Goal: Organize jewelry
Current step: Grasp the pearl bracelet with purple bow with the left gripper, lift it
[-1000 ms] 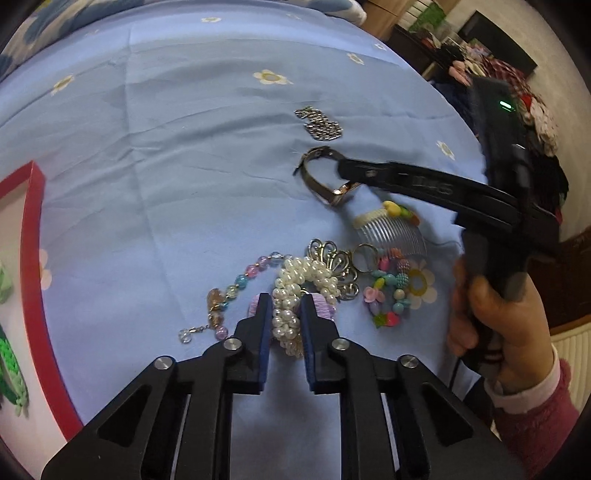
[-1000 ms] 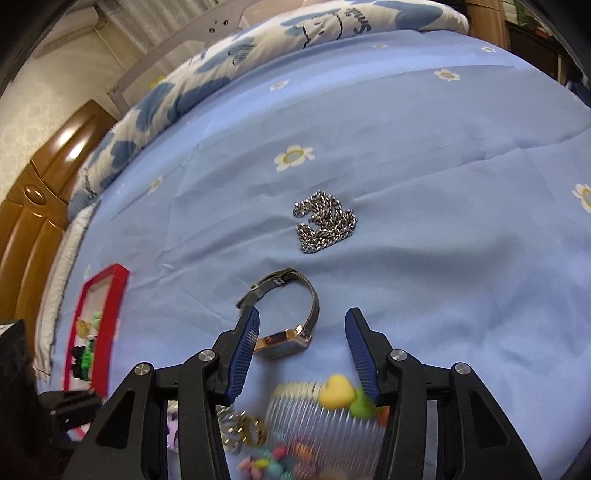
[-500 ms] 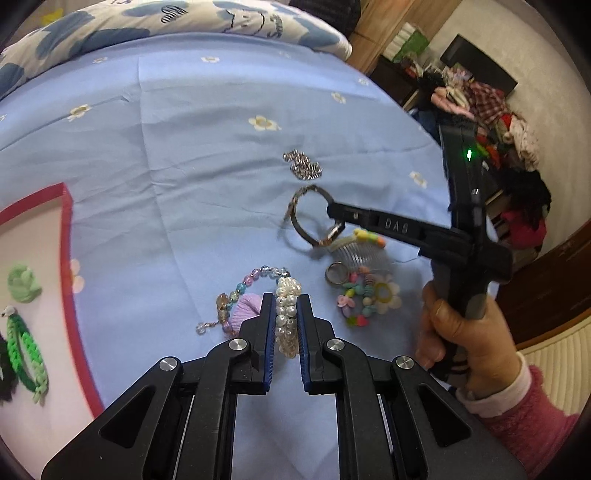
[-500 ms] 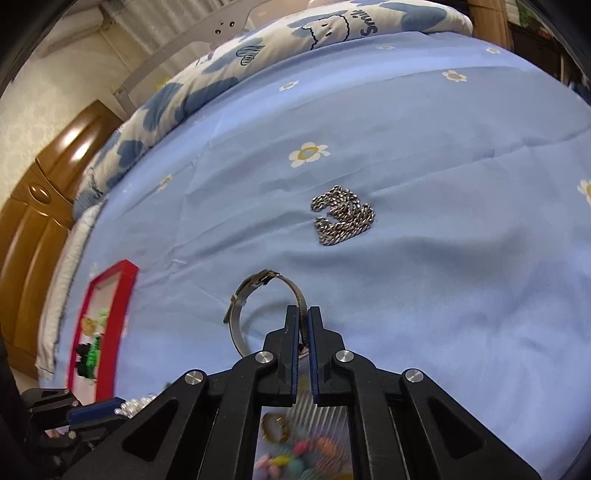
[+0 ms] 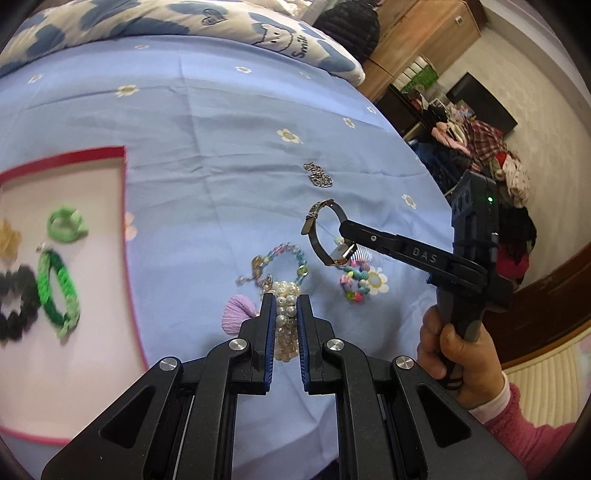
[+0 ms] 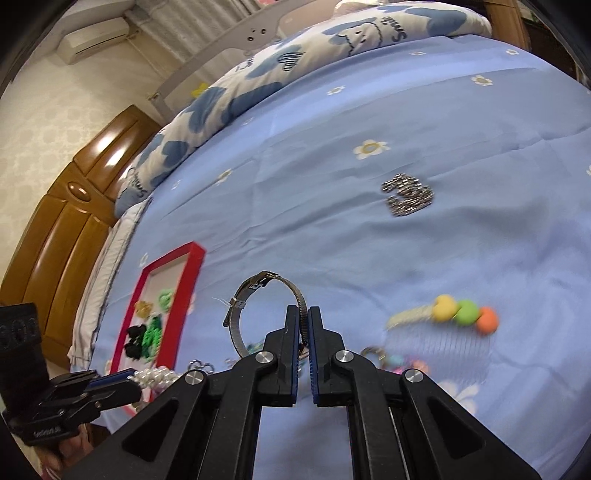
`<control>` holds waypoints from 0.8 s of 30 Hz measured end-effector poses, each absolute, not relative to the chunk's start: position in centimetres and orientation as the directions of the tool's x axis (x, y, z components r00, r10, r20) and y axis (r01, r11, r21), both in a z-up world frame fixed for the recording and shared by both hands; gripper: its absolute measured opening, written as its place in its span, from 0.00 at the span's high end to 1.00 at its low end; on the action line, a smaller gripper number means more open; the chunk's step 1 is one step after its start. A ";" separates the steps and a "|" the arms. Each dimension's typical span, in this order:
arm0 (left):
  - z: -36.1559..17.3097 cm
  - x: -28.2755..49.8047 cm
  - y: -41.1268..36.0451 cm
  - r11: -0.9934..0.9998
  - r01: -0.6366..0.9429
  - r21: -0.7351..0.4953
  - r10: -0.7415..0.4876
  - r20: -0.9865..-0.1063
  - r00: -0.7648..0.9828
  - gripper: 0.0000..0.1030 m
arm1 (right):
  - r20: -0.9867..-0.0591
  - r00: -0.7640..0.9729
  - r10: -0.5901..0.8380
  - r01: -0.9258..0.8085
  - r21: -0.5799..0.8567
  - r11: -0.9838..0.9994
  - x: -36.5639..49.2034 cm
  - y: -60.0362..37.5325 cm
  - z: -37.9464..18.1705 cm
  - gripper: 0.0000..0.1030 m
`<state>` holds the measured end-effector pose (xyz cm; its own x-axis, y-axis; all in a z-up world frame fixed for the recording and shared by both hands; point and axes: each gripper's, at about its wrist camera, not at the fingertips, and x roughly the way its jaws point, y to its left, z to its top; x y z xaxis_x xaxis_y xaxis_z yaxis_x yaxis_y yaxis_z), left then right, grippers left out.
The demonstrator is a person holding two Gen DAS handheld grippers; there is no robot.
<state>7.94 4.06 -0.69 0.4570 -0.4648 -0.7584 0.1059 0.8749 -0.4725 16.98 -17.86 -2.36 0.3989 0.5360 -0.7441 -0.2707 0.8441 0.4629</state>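
My left gripper (image 5: 284,301) is shut on a white pearl bracelet (image 5: 285,314) and holds it above the blue bedsheet; the bracelet also shows in the right wrist view (image 6: 157,376). My right gripper (image 6: 303,314) is shut on the band of a silver wristwatch (image 6: 243,306), lifted off the sheet; the watch shows in the left wrist view (image 5: 321,236) too. A red-framed tray (image 5: 123,206) lies at the left and holds green (image 5: 55,291), black and yellow pieces. A pastel bead bracelet (image 5: 284,258), a purple shell piece (image 5: 238,312) and a silver chain (image 5: 318,175) lie on the sheet.
A clear comb with coloured balls (image 6: 443,332) and a colourful bead bracelet (image 5: 356,280) lie on the sheet at the right. A patterned quilt (image 5: 184,18) lies along the far side. The bed's edge falls off at the right, by a pile of clothes (image 5: 491,162).
My right gripper shut on the watch band and lifted the watch off the sheet. My left gripper rose with the pearl bracelet and swung left, so the tray came into view.
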 end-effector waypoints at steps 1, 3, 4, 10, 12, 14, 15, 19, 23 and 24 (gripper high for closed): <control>-0.8 7.8 4.3 0.873 0.099 -0.478 -0.467 -0.758 0.456 0.91 | -0.741 0.393 0.544 -0.276 0.469 0.839 16.6 -17.5 -2.3 0.96; -1.4 7.4 4.7 0.858 0.084 -0.507 -0.488 -0.751 0.446 0.91 | -0.739 0.386 0.553 -0.287 0.473 0.833 16.0 -16.8 -2.2 0.96; -1.7 7.2 4.8 0.847 0.082 -0.526 -0.505 -0.746 0.434 0.91 | -0.738 0.381 0.557 -0.291 0.476 0.830 15.7 -16.6 -2.2 0.96; -3.8 6.1 3.4 0.919 0.057 -0.390 -0.380 -0.840 0.388 0.91 | -0.732 0.364 0.576 -0.303 0.491 0.817 14.2 -15.5 -2.4 0.96; -4.1 5.8 2.9 0.934 0.067 -0.351 -0.349 -0.857 0.379 0.90 | -0.731 0.363 0.577 -0.304 0.492 0.815 13.9 -15.5 -2.3 0.96; -4.2 5.5 2.3 0.950 0.090 -0.298 -0.309 -0.874 0.376 0.89 | -0.730 0.364 0.579 -0.304 0.495 0.814 13.7 -15.6 -2.3 0.96; -4.1 5.4 2.1 0.956 0.099 -0.276 -0.293 -0.878 0.379 0.89 | -0.727 0.365 0.581 -0.302 0.498 0.813 13.6 -15.7 -2.2 0.96; -4.3 5.7 1.6 0.960 0.125 -0.252 -0.280 -0.888 0.365 0.83 | -0.719 0.367 0.590 -0.301 0.508 0.807 13.3 -15.9 -2.1 0.96; -3.7 4.6 -0.5 0.938 0.232 -0.258 -0.328 -0.877 0.350 0.83 | -0.711 0.376 0.595 -0.295 0.517 0.804 12.9 -16.3 -1.9 0.96; -3.5 4.2 -1.0 0.941 0.246 -0.233 -0.312 -0.879 0.360 0.83 | -0.708 0.379 0.595 -0.292 0.519 0.803 12.8 -16.6 -1.8 0.96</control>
